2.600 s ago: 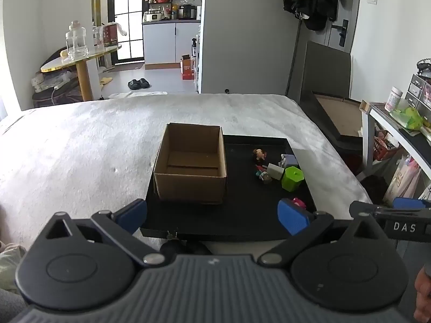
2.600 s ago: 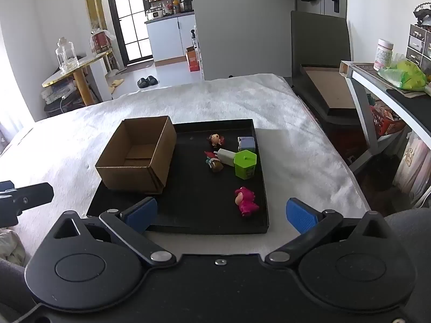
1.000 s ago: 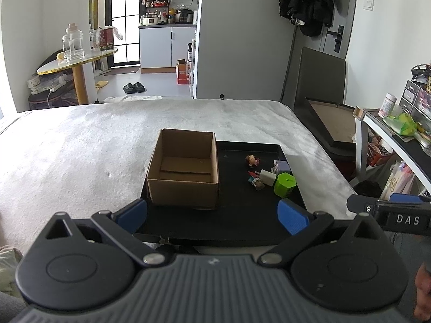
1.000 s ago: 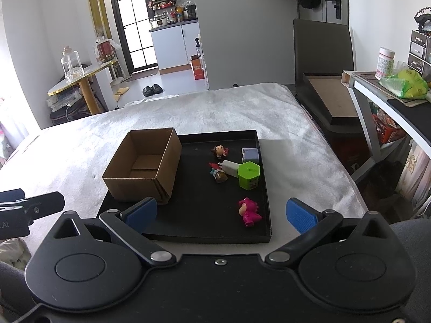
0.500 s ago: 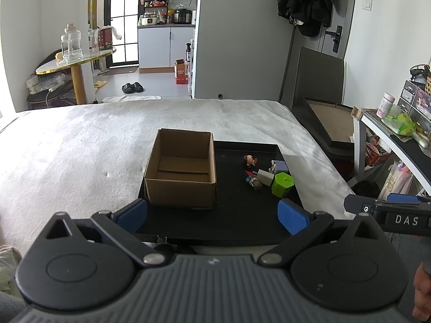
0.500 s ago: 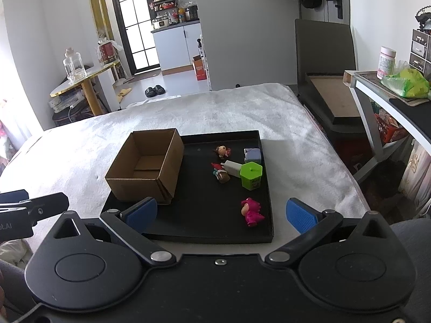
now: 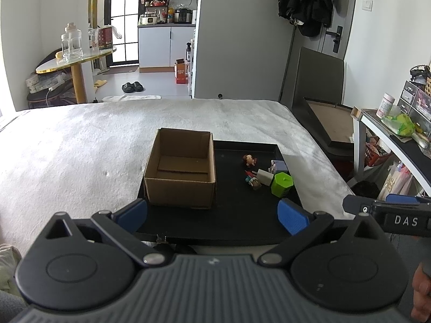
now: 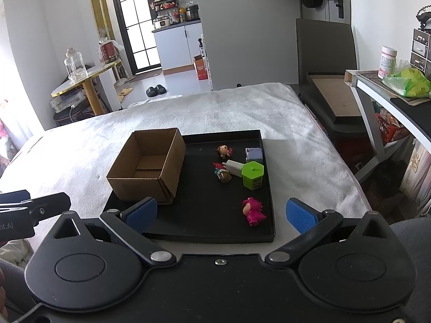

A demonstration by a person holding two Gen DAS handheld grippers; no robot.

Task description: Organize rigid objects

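1. Nothing is picked yet — the cardboard box [image 8: 146, 165] on the black tray [image 8: 204, 215] looks empty, and both grippers hang back from the tray's near edge.
2. The left gripper [image 7: 212, 214] and right gripper [image 8: 222, 212] both have jaws spread wide, holding nothing.
3. The toys lie loose on the tray right of the box: pink figure [image 8: 253, 211] nearest, green hexagonal container [image 8: 252, 175] beyond.
4. Next, I judge, the right gripper should descend over the pink figure — it stands apart, easiest to straddle.
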